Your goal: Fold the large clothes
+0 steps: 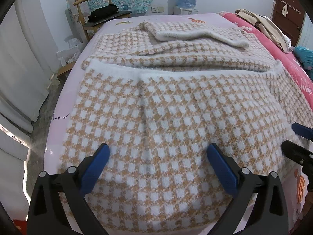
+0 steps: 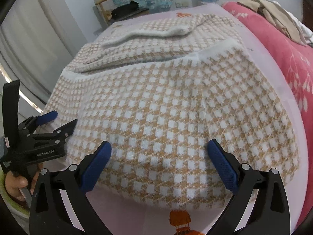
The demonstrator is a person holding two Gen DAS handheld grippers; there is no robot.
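Note:
A tan-and-white checked knit sweater [image 1: 166,107] [image 2: 166,107] lies flat on a pink bed sheet [image 1: 64,105] [image 2: 137,211]. Its near part is folded over the far part, with a white fuzzy hem [image 1: 117,67] running across. A sleeve [image 1: 195,33] [image 2: 152,33] lies across the far end. My left gripper [image 1: 158,150] [image 2: 60,120] hovers open just over the sweater's near left part, nothing between its fingers. My right gripper [image 2: 159,148] [image 1: 288,135] stands open over the near right part, also holding nothing. A hand [image 2: 15,184] holds the left gripper's handle.
A red flowered quilt [image 1: 293,62] [image 2: 283,45] with beige clothes [image 1: 260,23] piled on it lies along the right. A wooden chair [image 1: 93,11] with dark clothing stands beyond the bed's far left corner. Bare floor [image 1: 49,98] runs along the bed's left edge.

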